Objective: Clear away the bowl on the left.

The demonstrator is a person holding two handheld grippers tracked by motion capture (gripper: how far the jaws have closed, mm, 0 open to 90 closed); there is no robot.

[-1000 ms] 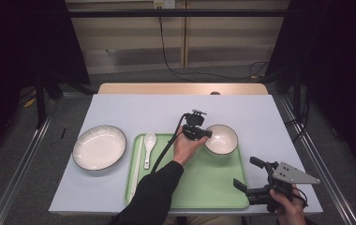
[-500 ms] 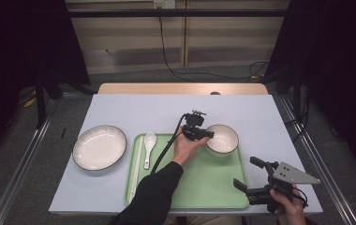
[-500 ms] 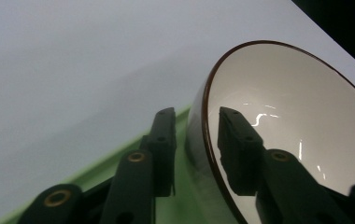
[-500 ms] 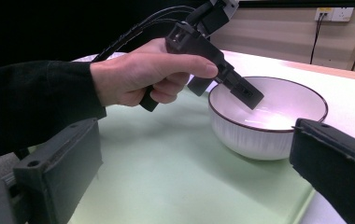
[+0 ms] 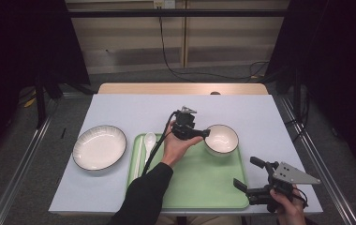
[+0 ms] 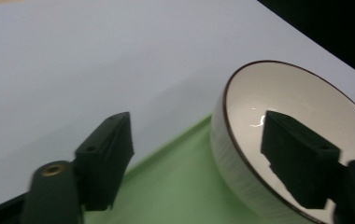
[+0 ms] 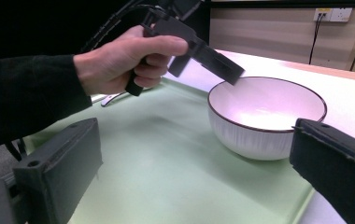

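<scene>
A white bowl (image 5: 221,139) with a dark rim stands on the far right corner of the green tray (image 5: 199,178). My left gripper (image 5: 205,133) hovers at the bowl's left rim and its jaws have just been opening. In the left gripper view the bowl (image 6: 297,93) has its rim between the spread jaws of the left gripper (image 6: 196,140); the pads do not press on it. My right gripper (image 5: 247,172) rests at the tray's near right corner, open, with nothing between its jaws. The right gripper view faces the bowl (image 7: 264,107) over the tray (image 7: 166,163).
A white plate (image 5: 99,146) with a dark rim lies on the table left of the tray. A white spoon (image 5: 149,139) lies along the tray's left side. The pale table cover (image 5: 134,110) stretches behind the tray, and dark floor surrounds the table.
The left gripper's jaws have opened off the bowl's rim. The hand has drawn slightly left and up. The bowl stays on the tray, and the right gripper has not moved.
</scene>
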